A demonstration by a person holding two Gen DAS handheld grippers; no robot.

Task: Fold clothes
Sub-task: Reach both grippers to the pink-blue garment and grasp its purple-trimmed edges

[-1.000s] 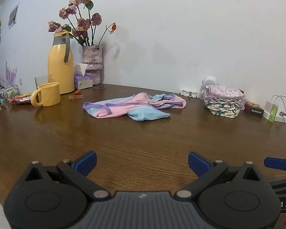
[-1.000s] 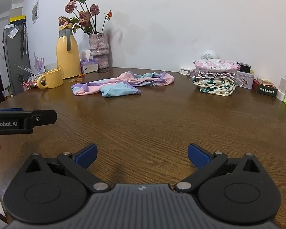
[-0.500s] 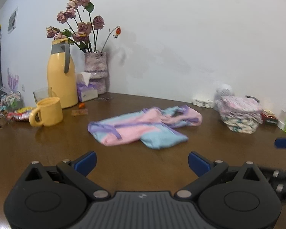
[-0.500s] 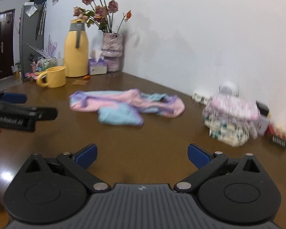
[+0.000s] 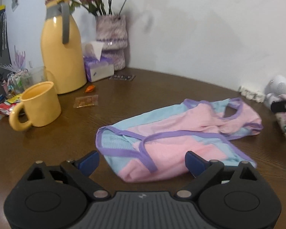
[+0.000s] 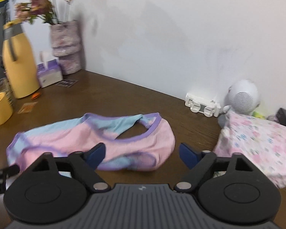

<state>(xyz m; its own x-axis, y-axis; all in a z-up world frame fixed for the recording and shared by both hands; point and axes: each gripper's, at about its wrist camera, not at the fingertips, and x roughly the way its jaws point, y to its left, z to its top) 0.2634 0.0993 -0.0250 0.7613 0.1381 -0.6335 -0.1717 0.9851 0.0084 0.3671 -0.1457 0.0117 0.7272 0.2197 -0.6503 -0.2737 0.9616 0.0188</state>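
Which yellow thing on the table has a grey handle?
The tall yellow thermos jug by the flower vase. Its handle is grey, while the short yellow mug in front has a yellow one.

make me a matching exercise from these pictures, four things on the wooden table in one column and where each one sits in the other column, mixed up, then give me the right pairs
Things
1. yellow ceramic mug
2. pink, blue and purple-trimmed garment
3. purple tissue box
4. folded stack of floral clothes

Places
A. spread out in the middle of the table, just ahead of both open grippers
B. at the table's right side, below the round white speaker
C. between the tall yellow thermos jug and the knitted vase
D. in front of the thermos jug, handle towards the camera

Pairs: 1-D, 2-A, 3-C, 4-B
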